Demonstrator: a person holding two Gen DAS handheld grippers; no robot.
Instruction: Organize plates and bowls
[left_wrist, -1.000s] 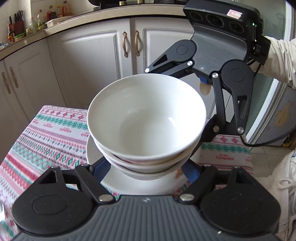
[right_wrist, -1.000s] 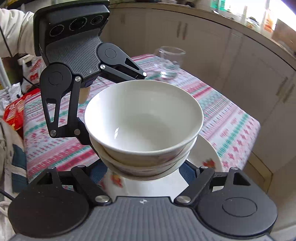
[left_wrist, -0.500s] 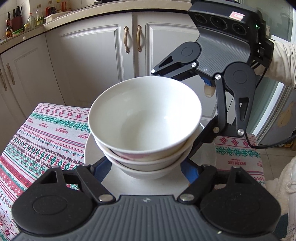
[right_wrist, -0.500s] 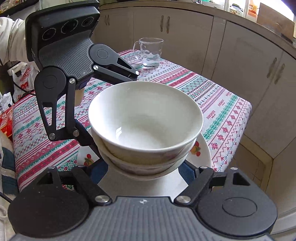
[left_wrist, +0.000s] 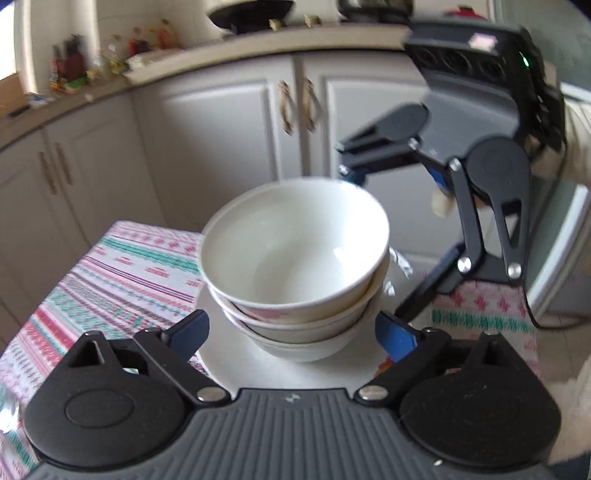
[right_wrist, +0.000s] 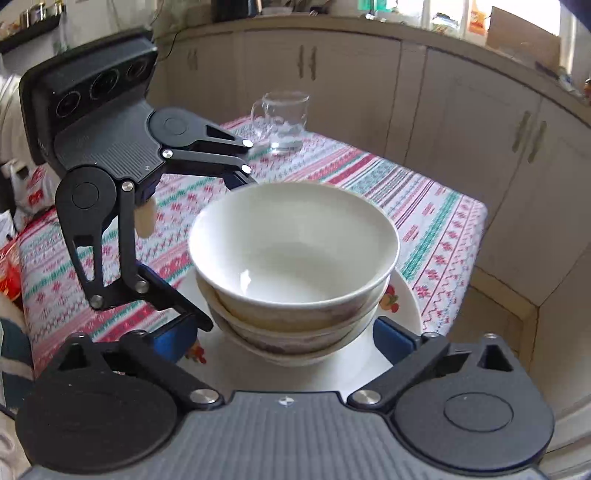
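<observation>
Three white bowls (left_wrist: 295, 251) (right_wrist: 295, 254) sit nested on a white plate (left_wrist: 251, 365) (right_wrist: 402, 306) with fruit prints, on the striped tablecloth. My left gripper (left_wrist: 291, 336) (right_wrist: 219, 251) and right gripper (right_wrist: 284, 339) (left_wrist: 380, 243) face each other across the stack. Both sets of jaws are opening. The stack stands between the blue pads (left_wrist: 188, 332) (right_wrist: 395, 339), which are clear of the bowl walls. The pads on the far side of the bowls are partly hidden.
A glass mug (right_wrist: 282, 122) stands at the far end of the table (right_wrist: 424, 206). Kitchen cabinets (left_wrist: 221, 140) and a cluttered counter run behind. The table edge drops off just right of the plate (right_wrist: 480, 236). A person's sleeve (left_wrist: 580, 147) holds the right gripper.
Both grippers' jaws have spread wide and come off the sides of the bowl stack. The stack and plate rest on the table. The left gripper has drawn back a little.
</observation>
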